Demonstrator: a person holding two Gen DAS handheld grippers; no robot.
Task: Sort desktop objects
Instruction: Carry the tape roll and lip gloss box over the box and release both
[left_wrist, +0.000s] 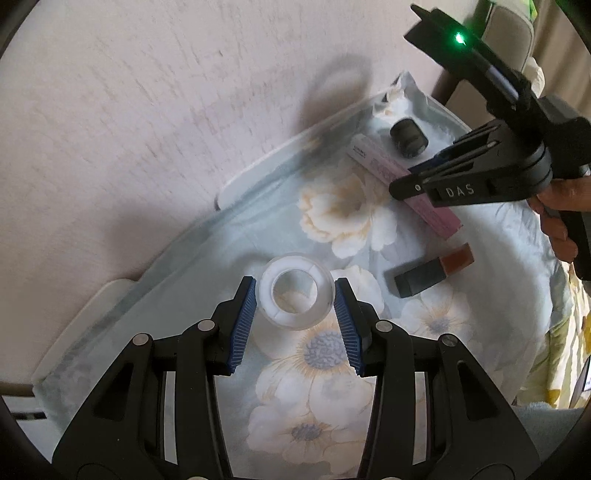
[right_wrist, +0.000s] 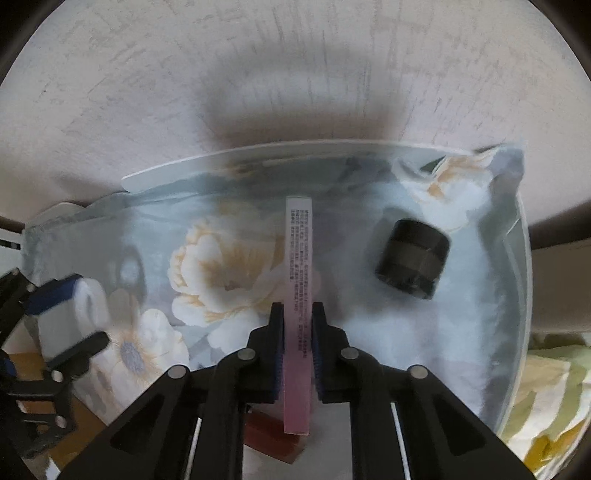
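Observation:
My left gripper (left_wrist: 295, 281) is shut on a clear round jar with a white lining (left_wrist: 271, 280), its blue pads pressing on both sides, above the floral cloth. The right wrist view shows that jar (right_wrist: 90, 302) in the left gripper (right_wrist: 74, 317) at the far left. My right gripper (right_wrist: 297, 306) is shut on a long slim pink box (right_wrist: 298, 251), gripping it near its middle. In the left wrist view the right gripper (left_wrist: 400, 186) sits on the pink box (left_wrist: 373, 160) at the upper right, with a hand on its handle.
A floral cloth covers a white tray (left_wrist: 236, 177) on a pale table. A black round jar (left_wrist: 408, 138) (right_wrist: 412, 258) lies on its side near the tray's far corner. A black and red-brown lipstick-like stick (left_wrist: 432, 271) (right_wrist: 273, 432) lies beside the pink box.

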